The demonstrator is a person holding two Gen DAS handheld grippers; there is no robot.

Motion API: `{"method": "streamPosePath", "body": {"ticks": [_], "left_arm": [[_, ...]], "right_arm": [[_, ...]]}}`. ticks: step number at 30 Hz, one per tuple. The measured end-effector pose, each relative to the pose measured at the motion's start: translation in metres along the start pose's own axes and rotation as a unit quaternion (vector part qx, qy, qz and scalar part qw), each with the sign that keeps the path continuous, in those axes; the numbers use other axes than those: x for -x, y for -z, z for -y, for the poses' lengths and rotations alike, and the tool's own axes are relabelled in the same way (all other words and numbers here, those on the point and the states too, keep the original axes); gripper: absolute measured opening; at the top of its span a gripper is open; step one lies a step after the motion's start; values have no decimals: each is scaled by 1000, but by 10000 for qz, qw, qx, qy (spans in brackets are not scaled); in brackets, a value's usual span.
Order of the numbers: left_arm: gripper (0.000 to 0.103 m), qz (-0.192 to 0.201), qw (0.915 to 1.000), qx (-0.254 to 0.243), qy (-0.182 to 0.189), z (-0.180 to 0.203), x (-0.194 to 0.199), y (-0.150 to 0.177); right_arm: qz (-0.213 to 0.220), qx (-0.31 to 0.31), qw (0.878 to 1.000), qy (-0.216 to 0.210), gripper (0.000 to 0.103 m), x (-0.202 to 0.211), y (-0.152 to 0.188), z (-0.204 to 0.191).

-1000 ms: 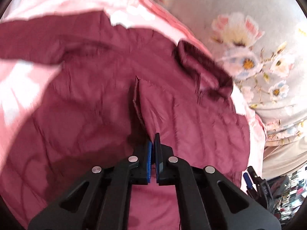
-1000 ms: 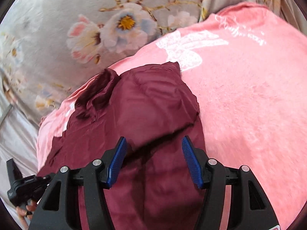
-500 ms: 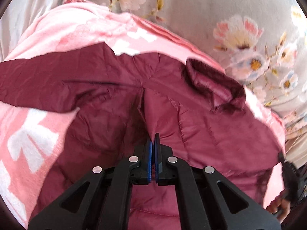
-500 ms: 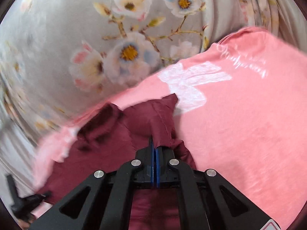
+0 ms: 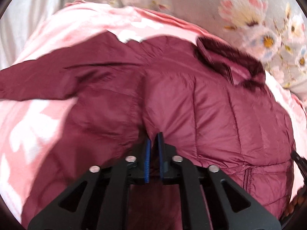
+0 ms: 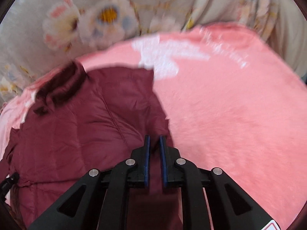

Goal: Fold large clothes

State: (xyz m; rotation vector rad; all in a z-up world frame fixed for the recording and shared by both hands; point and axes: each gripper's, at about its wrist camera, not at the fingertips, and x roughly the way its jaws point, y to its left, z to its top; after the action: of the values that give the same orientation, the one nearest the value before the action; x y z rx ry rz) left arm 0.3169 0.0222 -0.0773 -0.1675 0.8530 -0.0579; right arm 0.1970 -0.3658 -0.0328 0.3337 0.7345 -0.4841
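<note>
The maroon puffer jacket (image 5: 191, 99) lies spread on a pink blanket (image 6: 220, 115), collar (image 5: 226, 63) toward the floral sheet (image 5: 259, 28) at the far side, one sleeve (image 5: 38, 82) stretched out flat over the pink to the left in the left wrist view. The left gripper (image 5: 153, 143) has its blue-padded jaws drawn nearly together on a raised ridge of the jacket's fabric — a pinch that seems meant to lift one layer of the slippery shell without dragging the whole body. The right gripper (image 6: 154, 143) is likewise narrowed, with maroon fabric showing in the slim gap between its pads at the jacket's edge next to the bare blanket; it appears to grip that edge, though blur keeps the contact from being certain. Holding two points along the same side makes sense for a bulky garment: the panel can be carried over as one straight fold rather than slumping in the middle. The outstretched sleeve is not yet tucked in, so the fold looks early — a side panel first, sleeve after, is my guess.
</note>
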Motion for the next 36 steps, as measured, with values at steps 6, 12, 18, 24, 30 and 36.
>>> {"method": "streamPosePath", "body": {"ticks": [6,12,18,24,30,36], "left_arm": [[25,556,9976,364,169,0,51,-17],[25,110,9997,-47,189,35,17,-9],[24,-195,9997,48,102,30,-11,16],[24,-4,9998,-199,-83,38,-13,24],[25,8,9998,40,217,26,-8,21],[63,582,9915,1061,467,-72,50,1]], "right_arm": [[475,674,9936,-774,14,48,10,-60],[-151,1330,9834,-1228,10,15,36,-135],[-735,1361,9819,-1096,7,-12,57,-138],[-764,1478,9822,-877,4,-18,68,-143],[-725,1534,9822,-807,4,-15,67,-146],[-140,1714,9801,-986,12,64,88,-147]]}}
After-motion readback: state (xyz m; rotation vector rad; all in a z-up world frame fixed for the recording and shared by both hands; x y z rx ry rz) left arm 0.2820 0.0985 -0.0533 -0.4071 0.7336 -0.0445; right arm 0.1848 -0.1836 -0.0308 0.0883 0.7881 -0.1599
